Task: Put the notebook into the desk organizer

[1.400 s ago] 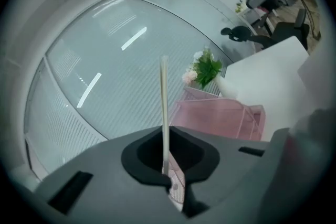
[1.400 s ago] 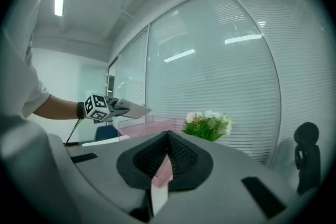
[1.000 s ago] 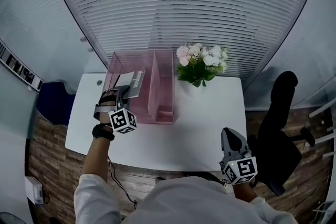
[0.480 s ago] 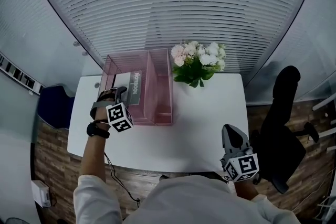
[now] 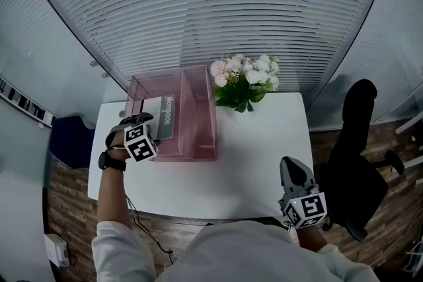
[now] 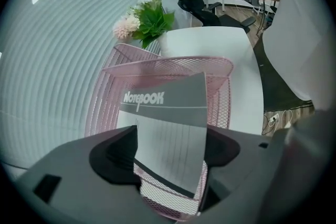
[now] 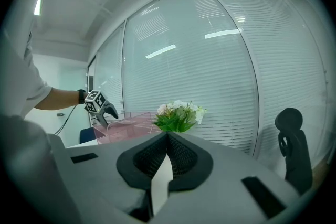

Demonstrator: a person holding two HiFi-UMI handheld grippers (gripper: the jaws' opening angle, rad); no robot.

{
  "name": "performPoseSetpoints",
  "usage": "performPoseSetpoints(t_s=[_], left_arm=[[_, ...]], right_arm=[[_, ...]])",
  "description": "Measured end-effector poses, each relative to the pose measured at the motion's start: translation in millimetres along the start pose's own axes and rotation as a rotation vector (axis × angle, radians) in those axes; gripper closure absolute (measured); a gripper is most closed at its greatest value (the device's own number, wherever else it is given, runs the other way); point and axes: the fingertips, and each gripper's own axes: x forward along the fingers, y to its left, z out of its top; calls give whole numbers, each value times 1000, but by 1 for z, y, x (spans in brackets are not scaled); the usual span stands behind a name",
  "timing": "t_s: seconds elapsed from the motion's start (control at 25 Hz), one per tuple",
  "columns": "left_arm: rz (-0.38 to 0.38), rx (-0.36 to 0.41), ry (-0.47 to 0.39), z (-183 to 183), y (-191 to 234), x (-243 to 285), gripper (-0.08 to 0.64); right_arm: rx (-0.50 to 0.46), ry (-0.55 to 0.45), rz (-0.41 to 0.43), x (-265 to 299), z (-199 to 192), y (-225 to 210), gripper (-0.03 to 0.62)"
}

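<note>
The grey notebook (image 5: 166, 118) leans inside the left compartment of the pink mesh desk organizer (image 5: 200, 156). In the left gripper view its cover, printed "NOTEBOOK" (image 6: 169, 122), shows just beyond the jaws, above the organizer's rim (image 6: 173, 62). My left gripper (image 5: 139, 119) sits at the organizer's left near corner. Its jaws are opening and stand wide, and the pads do not press on the notebook. My right gripper (image 5: 292, 167) hovers at the table's near right edge, its jaws together with nothing between them (image 7: 167, 137).
A bunch of pink and white flowers (image 5: 242, 78) stands behind the organizer's right side on the white table (image 5: 261, 142). A black office chair (image 5: 354, 148) is off the table's right edge. Window blinds curve behind the table.
The notebook went from tilted in the left gripper's grip to resting in the left compartment. The left gripper has let go and drawn back to the left. The right gripper stayed put.
</note>
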Motion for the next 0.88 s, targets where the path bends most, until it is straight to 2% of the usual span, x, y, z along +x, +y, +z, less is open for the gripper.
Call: performPoseSetpoints(t_s=[0.4, 0.52, 0.68, 0.88], left_arm=[[1, -12, -10, -2, -24, -13, 204], [43, -43, -51, -3, -29, -26, 206], [169, -175, -191, -6, -33, -67, 220], [326, -397, -381, -25, -59, -132, 346]], right_arm=[[-11, -6, 61, 4, 1, 23, 580], [-24, -15, 90, 5, 6, 35, 580], [-43, -30, 138, 7, 16, 55, 580], [-72, -51, 228, 19, 27, 92, 580]])
